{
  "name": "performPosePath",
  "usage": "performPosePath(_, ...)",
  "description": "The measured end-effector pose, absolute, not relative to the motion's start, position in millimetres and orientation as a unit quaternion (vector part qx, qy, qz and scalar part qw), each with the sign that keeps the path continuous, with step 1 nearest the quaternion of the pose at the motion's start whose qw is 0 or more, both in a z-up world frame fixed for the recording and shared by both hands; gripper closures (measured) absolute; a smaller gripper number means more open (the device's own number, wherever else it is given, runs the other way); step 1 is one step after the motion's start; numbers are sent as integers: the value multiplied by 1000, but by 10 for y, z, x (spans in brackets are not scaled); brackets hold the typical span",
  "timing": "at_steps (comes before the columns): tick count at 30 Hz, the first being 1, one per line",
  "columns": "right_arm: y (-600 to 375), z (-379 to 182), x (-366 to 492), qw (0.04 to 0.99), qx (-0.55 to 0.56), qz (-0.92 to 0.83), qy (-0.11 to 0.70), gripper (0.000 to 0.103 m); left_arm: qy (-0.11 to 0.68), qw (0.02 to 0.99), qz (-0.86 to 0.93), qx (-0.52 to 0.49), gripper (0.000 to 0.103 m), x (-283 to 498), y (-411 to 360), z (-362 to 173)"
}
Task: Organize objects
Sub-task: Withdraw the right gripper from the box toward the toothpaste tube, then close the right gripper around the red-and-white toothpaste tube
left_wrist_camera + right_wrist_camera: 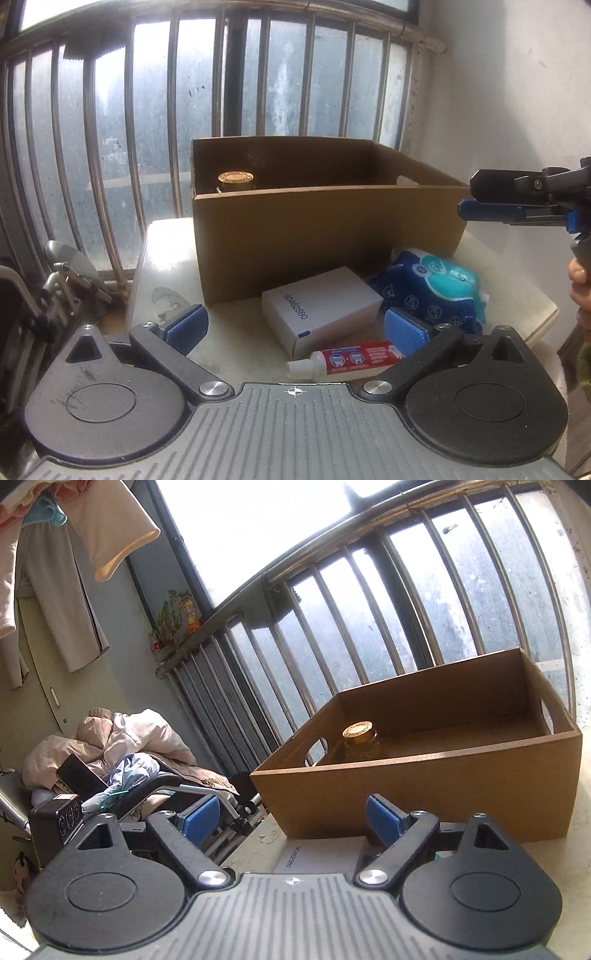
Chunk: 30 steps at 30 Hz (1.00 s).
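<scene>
Item 1, box: open brown cardboard, standing at the back of the table against the barred window. I see a hand-hole cut in each end wall.

Item 2, jar: amber, with a gold lid, upright inside the box in the corner by the window.

Item 3, white carton: lying on the table just in front of the box, a printed number on its top face. In my right wrist view it shows only as a strip below the gripper.

Item 4, wipes pack: blue, soft, just right of the carton and close to the box wall.

Item 5, toothpaste: red tube with a white cap, lying on its side in front of the carton, cap pointing left.

Item 6, left gripper: my jaws stand wide apart and empty, low over the carton and toothpaste, touching neither.

Item 7, right gripper: jaws parted, nothing between the pads, facing the box's near wall. From the left view it hangs level at the box's right corner, a hand on its grip.
</scene>
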State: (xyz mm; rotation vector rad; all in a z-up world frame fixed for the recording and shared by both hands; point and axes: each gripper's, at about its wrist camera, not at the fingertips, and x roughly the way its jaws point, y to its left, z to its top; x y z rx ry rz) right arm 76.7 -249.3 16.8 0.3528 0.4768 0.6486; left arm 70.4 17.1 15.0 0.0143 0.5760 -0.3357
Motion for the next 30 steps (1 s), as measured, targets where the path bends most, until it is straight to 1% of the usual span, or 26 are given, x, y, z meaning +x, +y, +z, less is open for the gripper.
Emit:
performPosePath(4,-2394,6,810,892,188,321,257,14,303,935,-185,-7,1,721,111,41)
performPosePath(8,-2235,-70,877,875,176,342,294,14,315,926,-210,5,1,647,31,-17)
performPosePath(11,-2064,-113,916,861,152,365,319,14,323,921,-218,5,1,604,-3,-81)
performPosePath(20,-1765,-273,1034,843,92,356,392,15,331,913,-237,-23,1,562,13,-247)
performPosePath(21,-1752,-285,1037,843,88,353,396,16,332,912,-240,-27,2,564,18,-264)
performPosePath(22,-1743,-309,1053,842,83,349,403,21,333,910,-244,-32,2,573,22,-280)
performPosePath(24,-1719,-362,1085,839,76,342,417,25,334,908,-249,-37,3,581,32,-302)
performPosePath(25,-1711,-380,1093,838,74,339,421,30,334,907,-252,-41,4,586,38,-310)
performPosePath(30,-1639,-457,1144,840,47,320,436,37,334,902,-266,-63,7,575,57,-343)
